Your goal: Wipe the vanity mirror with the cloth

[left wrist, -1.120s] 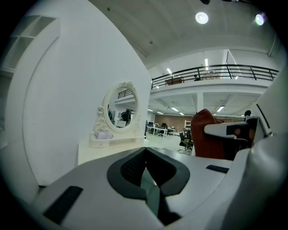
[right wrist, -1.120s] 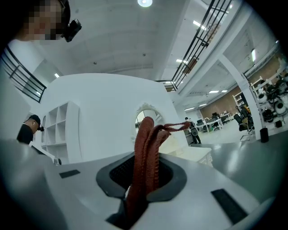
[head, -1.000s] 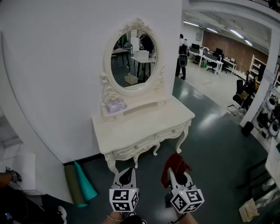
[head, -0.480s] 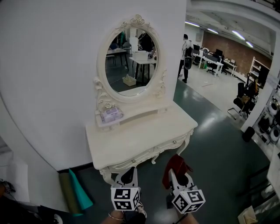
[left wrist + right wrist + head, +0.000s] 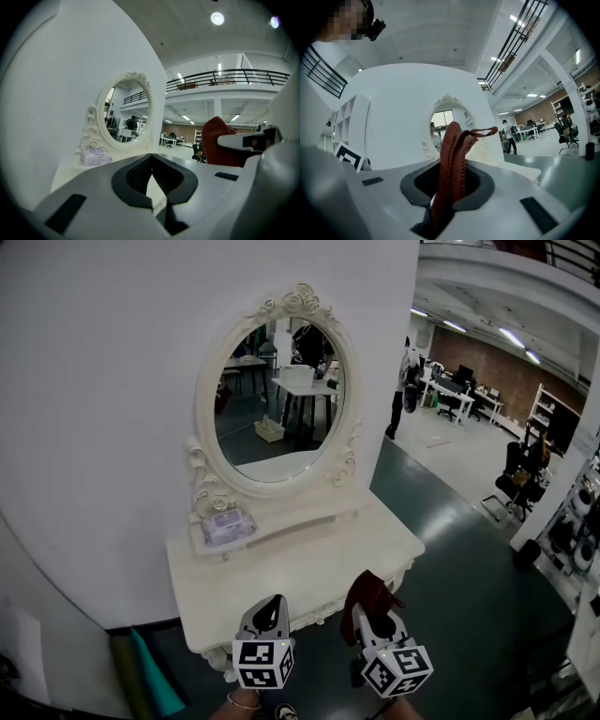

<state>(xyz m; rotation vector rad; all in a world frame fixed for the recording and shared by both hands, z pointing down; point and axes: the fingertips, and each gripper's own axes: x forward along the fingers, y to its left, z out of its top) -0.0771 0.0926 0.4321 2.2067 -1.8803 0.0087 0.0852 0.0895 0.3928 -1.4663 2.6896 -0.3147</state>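
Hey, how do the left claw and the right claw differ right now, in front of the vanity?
The left claw is shut on nothing; the right claw is shut on the red cloth. In the head view the left claw shows against the vanity table's front edge, the right claw against the dark floor. Both point toward the mirror, and neither touches it.

White wall (image 5: 94, 381) beside an open hall, dark green floor (image 5: 450, 559), ceiling strip lights (image 5: 511, 337).
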